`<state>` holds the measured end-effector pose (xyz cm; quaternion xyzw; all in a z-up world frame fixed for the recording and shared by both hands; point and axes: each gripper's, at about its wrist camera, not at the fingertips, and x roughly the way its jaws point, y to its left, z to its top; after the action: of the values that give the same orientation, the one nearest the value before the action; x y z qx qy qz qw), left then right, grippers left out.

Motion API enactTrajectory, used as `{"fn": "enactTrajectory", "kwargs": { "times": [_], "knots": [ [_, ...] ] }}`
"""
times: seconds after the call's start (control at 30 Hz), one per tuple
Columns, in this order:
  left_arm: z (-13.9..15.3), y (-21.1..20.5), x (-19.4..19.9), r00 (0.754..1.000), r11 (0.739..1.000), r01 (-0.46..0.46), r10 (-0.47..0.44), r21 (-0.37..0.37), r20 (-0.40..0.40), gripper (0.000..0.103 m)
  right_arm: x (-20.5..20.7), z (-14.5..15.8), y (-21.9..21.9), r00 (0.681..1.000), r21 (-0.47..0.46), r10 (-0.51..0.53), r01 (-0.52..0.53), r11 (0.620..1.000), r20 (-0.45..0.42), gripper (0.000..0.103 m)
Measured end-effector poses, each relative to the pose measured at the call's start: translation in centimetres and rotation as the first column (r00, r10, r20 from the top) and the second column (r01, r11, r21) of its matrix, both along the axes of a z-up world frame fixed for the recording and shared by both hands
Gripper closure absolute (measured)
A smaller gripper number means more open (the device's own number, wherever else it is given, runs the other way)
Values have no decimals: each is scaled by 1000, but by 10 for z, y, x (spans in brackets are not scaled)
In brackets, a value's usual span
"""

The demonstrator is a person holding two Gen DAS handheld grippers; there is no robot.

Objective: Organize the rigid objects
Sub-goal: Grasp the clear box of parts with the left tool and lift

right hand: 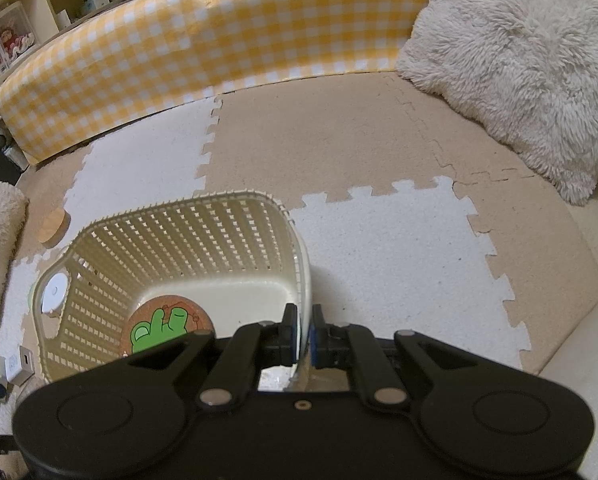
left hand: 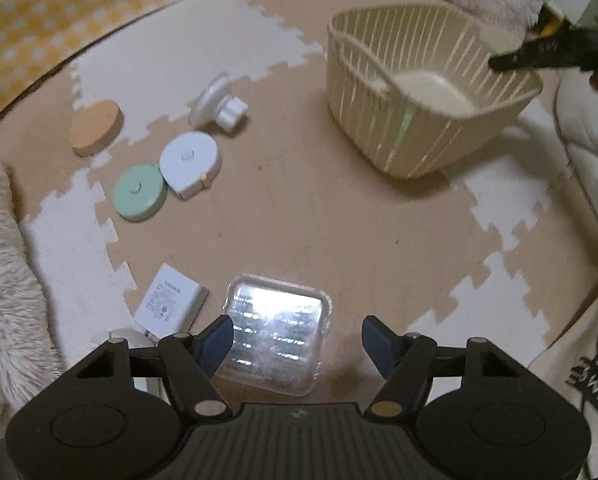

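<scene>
My left gripper [left hand: 298, 338] is open, its jaws either side of a clear plastic case [left hand: 277, 332] lying on the foam mat. A white charger [left hand: 170, 302] lies left of the case. Farther off lie a green tape measure [left hand: 140, 193], a white tape measure [left hand: 190, 163], a wooden disc [left hand: 96, 127] and a translucent round piece [left hand: 218, 100]. My right gripper [right hand: 305, 334] is shut on the near rim of the cream basket [right hand: 303, 280]; it shows at the basket's far rim [left hand: 511, 60] in the left wrist view. A round frog coaster [right hand: 164, 326] lies in the basket.
A yellow checked bumper [right hand: 219, 40] borders the mat at the back. A fluffy cushion [right hand: 519, 68] lies at the right, another fluffy cushion [left hand: 3, 280] at the left. White and beige foam tiles [right hand: 379, 248] cover the floor.
</scene>
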<state>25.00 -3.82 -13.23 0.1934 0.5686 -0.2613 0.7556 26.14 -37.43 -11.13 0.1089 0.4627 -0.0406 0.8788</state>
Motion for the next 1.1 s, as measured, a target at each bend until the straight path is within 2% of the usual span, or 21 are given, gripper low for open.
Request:
{"fn": "enactTrajectory", "kwargs": {
  "times": [0.27, 0.73, 0.9, 0.97, 1.1],
  "knots": [
    [-25, 5, 12, 1000, 997, 12, -11, 75, -16, 31, 0, -2, 1, 1000, -4, 4, -4, 1000, -5, 97],
    [-31, 1, 12, 999, 995, 46, -46, 93, -4, 28, 0, -4, 0, 1000, -9, 9, -9, 1000, -12, 97],
    [-33, -5, 9, 998, 990, 60, -62, 124, 13, 29, 0, -4, 1, 1000, -10, 9, -9, 1000, -12, 97],
    [-33, -7, 9, 999, 992, 44, -47, 120, 23, 29, 0, -4, 1, 1000, -9, 9, -9, 1000, -12, 97],
    [-22, -10, 7, 998, 998, 24, -28, 65, 61, 29, 0, -4, 1, 1000, -9, 9, -9, 1000, -11, 97]
  ]
}}
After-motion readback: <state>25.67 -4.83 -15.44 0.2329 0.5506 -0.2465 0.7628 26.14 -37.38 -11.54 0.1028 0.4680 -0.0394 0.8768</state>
